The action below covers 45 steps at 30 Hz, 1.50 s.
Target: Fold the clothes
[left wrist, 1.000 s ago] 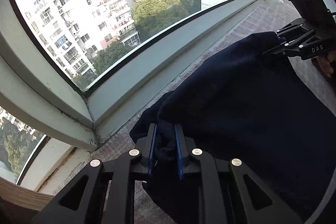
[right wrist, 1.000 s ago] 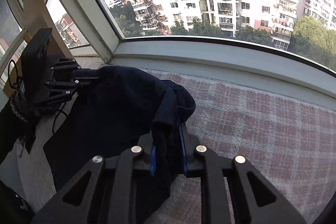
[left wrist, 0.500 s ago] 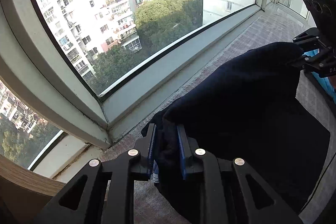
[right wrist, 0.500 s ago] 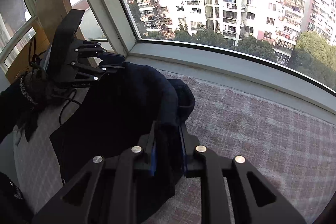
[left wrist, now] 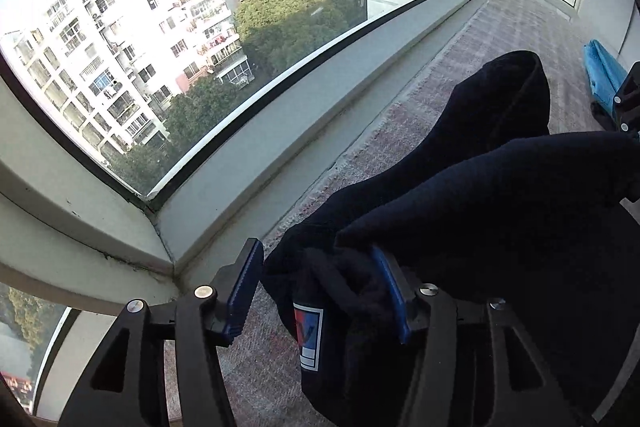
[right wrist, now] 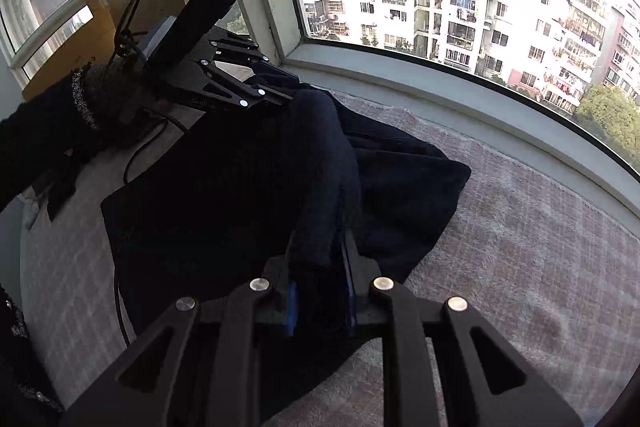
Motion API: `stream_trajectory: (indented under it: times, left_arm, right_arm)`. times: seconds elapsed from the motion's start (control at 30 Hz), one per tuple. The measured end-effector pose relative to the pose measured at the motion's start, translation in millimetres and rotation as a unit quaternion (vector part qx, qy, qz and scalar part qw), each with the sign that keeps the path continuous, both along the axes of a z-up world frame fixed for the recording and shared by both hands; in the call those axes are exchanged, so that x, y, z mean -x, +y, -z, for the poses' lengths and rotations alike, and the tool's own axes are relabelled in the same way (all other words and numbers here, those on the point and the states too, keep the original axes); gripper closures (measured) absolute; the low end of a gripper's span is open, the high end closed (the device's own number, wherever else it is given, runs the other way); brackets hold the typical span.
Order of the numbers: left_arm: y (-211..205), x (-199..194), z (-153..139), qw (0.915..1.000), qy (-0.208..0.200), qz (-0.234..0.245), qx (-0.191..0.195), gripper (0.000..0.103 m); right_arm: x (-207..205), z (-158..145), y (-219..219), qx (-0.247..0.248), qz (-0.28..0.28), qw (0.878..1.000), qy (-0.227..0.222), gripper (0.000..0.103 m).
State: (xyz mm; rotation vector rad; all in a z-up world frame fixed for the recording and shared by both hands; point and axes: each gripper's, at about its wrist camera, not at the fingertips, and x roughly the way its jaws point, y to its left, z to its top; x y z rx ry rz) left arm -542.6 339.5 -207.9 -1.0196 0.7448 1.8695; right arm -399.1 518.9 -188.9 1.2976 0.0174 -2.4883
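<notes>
Between the spread jaws of the left gripper (left wrist: 320, 291), which have just been opening, a bunched edge of the dark navy garment (left wrist: 500, 227) sits loose; left pad clear of cloth, so that corner looks released after being laid over. Right gripper (right wrist: 320, 291) is clenched on a thick fold of the same garment, likely keeping that side taut. Garment lies doubled on the pinkish plaid blanket (right wrist: 520, 247) near the window sill (left wrist: 320, 99).
</notes>
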Motion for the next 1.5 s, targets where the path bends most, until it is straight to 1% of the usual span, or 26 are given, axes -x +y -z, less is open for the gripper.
stream_trajectory:
  times: [0.03,0.1,0.17,0.2,0.23,0.27,0.33,0.47,0.5,0.53,0.67,0.7,0.77,0.8,0.83,0.9,0.97,1.03,1.13,1.23,1.27,1.3,1.37,1.4,1.47,1.5]
  left_arm:
    - [-0.1,0.3,0.4,0.9999,-0.011,0.004,-0.005,0.065]
    - [0.4,-0.2,-1.3,0.9996,-0.025,0.010,-0.010,0.073]
    - [4.7,-2.1,-2.4,0.9997,-0.018,0.017,-0.005,0.076]
    - [4.6,-2.1,-3.0,0.9997,-0.018,0.018,-0.003,0.077]
    - [4.6,-2.2,-3.6,0.9996,-0.019,0.018,-0.003,0.081]
    - [4.7,-2.5,-4.2,0.9996,-0.021,0.018,-0.004,0.082]
    - [2.5,-3.6,-5.1,0.9996,-0.022,0.016,-0.006,0.084]
    - [-7.3,-5.1,-8.2,0.9999,-0.012,0.009,-0.008,0.084]
    - [-10.8,-4.1,-11.3,0.9999,-0.009,-0.001,-0.010,0.084]
    - [-14.8,-2.8,-14.8,0.9998,-0.005,-0.011,-0.013,0.082]
    - [-13.3,-2.4,-24.2,0.9988,-0.018,-0.034,-0.029,0.076]
    - [-13.4,-2.7,-24.1,0.9989,-0.020,-0.034,-0.027,0.074]
    - [-9.4,-1.2,-17.3,0.9993,-0.009,-0.037,-0.002,0.071]
    - [-8.8,1.8,-13.0,0.9988,-0.009,-0.047,0.007,0.065]
    - [-10.5,4.8,-10.4,0.9983,-0.018,-0.056,0.005,0.061]
    - [-12.4,9.6,-7.3,0.9972,-0.033,-0.067,-0.002,0.060]
    - [-9.1,12.2,-3.7,0.9970,-0.031,-0.071,0.007,0.051]
    - [-6.1,15.0,0.1,0.9966,-0.038,-0.073,0.010,0.048]
    - [-2.8,21.9,3.8,0.9950,-0.064,-0.076,0.004,0.048]
    - [-4.5,31.1,8.6,0.9913,-0.101,-0.084,-0.008,0.048]
    - [-5.8,34.8,10.3,0.9893,-0.115,-0.088,-0.014,0.048]
    - [-5.4,34.5,10.5,0.9893,-0.118,-0.085,-0.016,0.049]
    - [-3.5,31.7,10.0,0.9904,-0.114,-0.075,-0.019,0.056]
    - [-2.2,28.6,9.0,0.9910,-0.113,-0.069,-0.020,0.067]
    - [1.3,20.4,6.0,0.9942,-0.090,-0.057,-0.012,0.072]
    - [1.4,18.7,4.5,0.9948,-0.084,-0.055,-0.011,0.077]
  right_arm:
    - [0.6,-2.6,5.4,-0.005,0.009,1.000,0.009,0.083]
    - [8.3,-6.5,22.9,-0.010,0.041,0.999,0.009,0.074]
    - [21.9,-3.7,37.3,-0.021,0.066,0.998,0.002,0.072]
    - [30.4,0.4,41.0,-0.030,0.071,0.997,-0.005,0.068]
    - [38.9,4.6,44.8,-0.038,0.076,0.996,-0.013,0.067]
    - [46.9,9.8,47.6,-0.042,0.077,0.996,-0.021,0.066]
    - [62.4,21.0,52.5,-0.034,0.082,0.995,-0.042,0.064]
    - [78.9,33.6,62.3,-0.003,0.083,0.994,-0.068,0.051]
    - [81.3,34.5,64.1,0.000,0.086,0.994,-0.069,0.046]
    - [81.1,33.1,65.4,0.000,0.088,0.994,-0.070,0.045]
    - [80.4,29.4,68.7,-0.002,0.090,0.993,-0.071,0.045]
    - [83.5,31.7,67.4,-0.002,0.090,0.993,-0.080,0.044]
    - [87.5,34.5,64.3,-0.003,0.090,0.992,-0.090,0.043]
    - [89.5,33.4,61.8,-0.009,0.085,0.992,-0.092,0.043]
    - [90.8,32.9,59.1,-0.016,0.081,0.992,-0.093,0.043]
    - [91.4,31.5,53.8,-0.028,0.073,0.993,-0.094,0.043]
    - [93.0,32.4,50.6,-0.031,0.067,0.993,-0.095,0.043]
    - [93.2,32.8,50.0,-0.027,0.063,0.993,-0.097,0.043]
    - [93.5,33.4,50.2,-0.019,0.061,0.993,-0.098,0.043]
    - [94.5,33.6,49.9,-0.017,0.058,0.993,-0.097,0.044]
    - [94.4,33.3,49.3,-0.015,0.055,0.994,-0.097,0.047]
    - [94.4,33.0,48.6,-0.005,0.049,0.994,-0.099,0.060]
    - [94.4,32.2,47.2,0.015,0.039,0.994,-0.103,0.074]
    - [93.4,31.2,45.3,0.012,0.036,0.994,-0.101,0.077]
    - [91.0,29.0,42.5,0.007,0.033,0.995,-0.096,0.083]
    - [89.3,27.8,41.3,0.005,0.035,0.995,-0.093,0.086]
